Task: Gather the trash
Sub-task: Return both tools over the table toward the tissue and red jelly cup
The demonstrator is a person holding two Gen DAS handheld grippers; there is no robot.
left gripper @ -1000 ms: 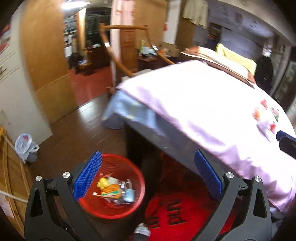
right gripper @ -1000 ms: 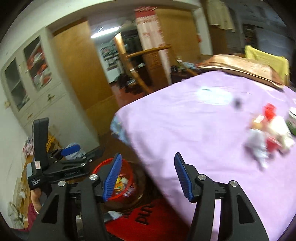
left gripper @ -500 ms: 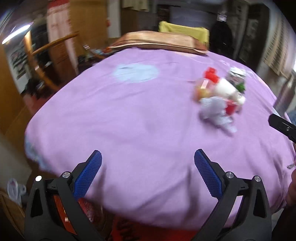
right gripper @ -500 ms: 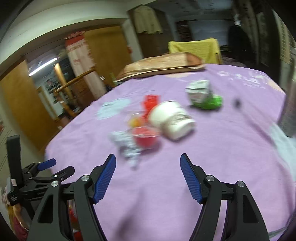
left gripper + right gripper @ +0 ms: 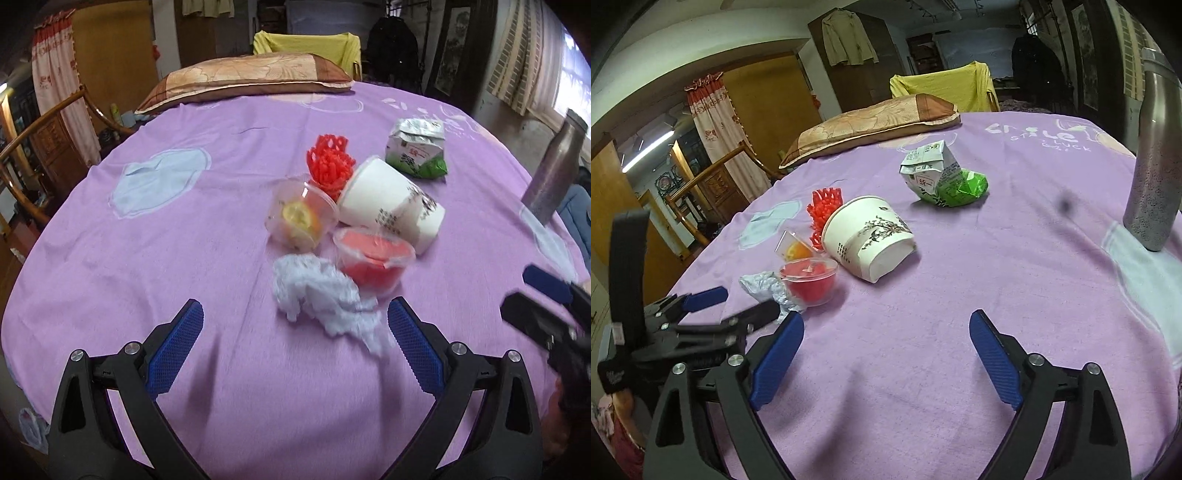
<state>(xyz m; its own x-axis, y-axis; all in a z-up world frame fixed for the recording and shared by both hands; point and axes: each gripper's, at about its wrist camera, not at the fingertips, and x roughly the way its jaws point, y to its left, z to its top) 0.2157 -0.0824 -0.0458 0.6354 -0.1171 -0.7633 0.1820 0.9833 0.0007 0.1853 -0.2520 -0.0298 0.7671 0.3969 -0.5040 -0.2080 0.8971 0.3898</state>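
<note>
Trash lies in a cluster on the purple bedsheet (image 5: pixel 147 258). It holds a crumpled white wrapper (image 5: pixel 321 291), a red jelly cup (image 5: pixel 373 258), a clear cup with yellow fruit (image 5: pixel 299 218), a white paper cup (image 5: pixel 391 201) on its side, a red foam net (image 5: pixel 328 162) and a crushed green-white carton (image 5: pixel 415 147). My left gripper (image 5: pixel 294 310) is open just short of the wrapper, holding nothing. My right gripper (image 5: pixel 886 319) hovers over bare sheet in front of the paper cup (image 5: pixel 868 236). Its jaws are opening with nothing between them.
A metal bottle (image 5: pixel 1156 166) stands upright on the sheet at the right. A brown pillow (image 5: pixel 243 77) lies at the bed's far end, with a yellow-draped chair (image 5: pixel 306 42) behind it. A wooden chair frame (image 5: pixel 40 122) stands off the bed's left side.
Both views have swung from the red bin on the floor up onto the bed. The trash cluster is now close in front. My right gripper's jaws have spread wider.
</note>
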